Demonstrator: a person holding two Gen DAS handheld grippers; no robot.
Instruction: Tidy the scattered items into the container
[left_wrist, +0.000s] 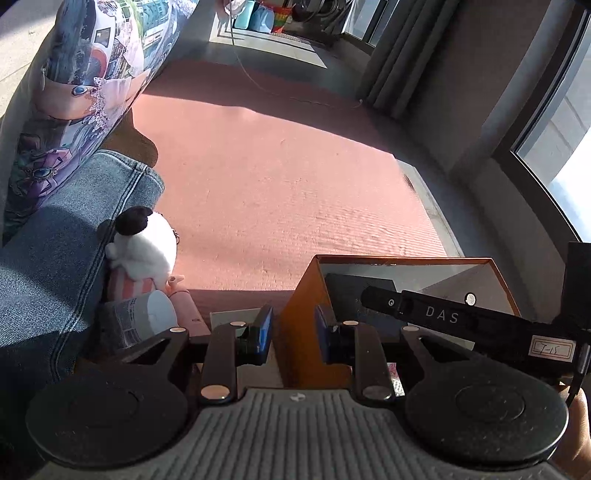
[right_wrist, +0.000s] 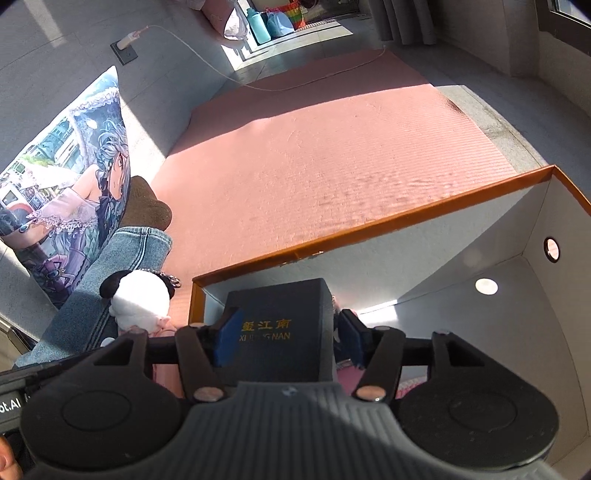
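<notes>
Right wrist – plush panda (right_wrist: 142, 301), jeans (right_wrist: 110, 273), pillow (right_wrist: 74, 177)

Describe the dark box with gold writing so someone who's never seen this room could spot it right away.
Find the big pink mat on the floor, then the orange-rimmed open container at its near edge. Inside, near the container's left wall, between the right claw fingers, stands the dark box. It alone carries gold lettering; the fluffy white toy lies outside.
</notes>
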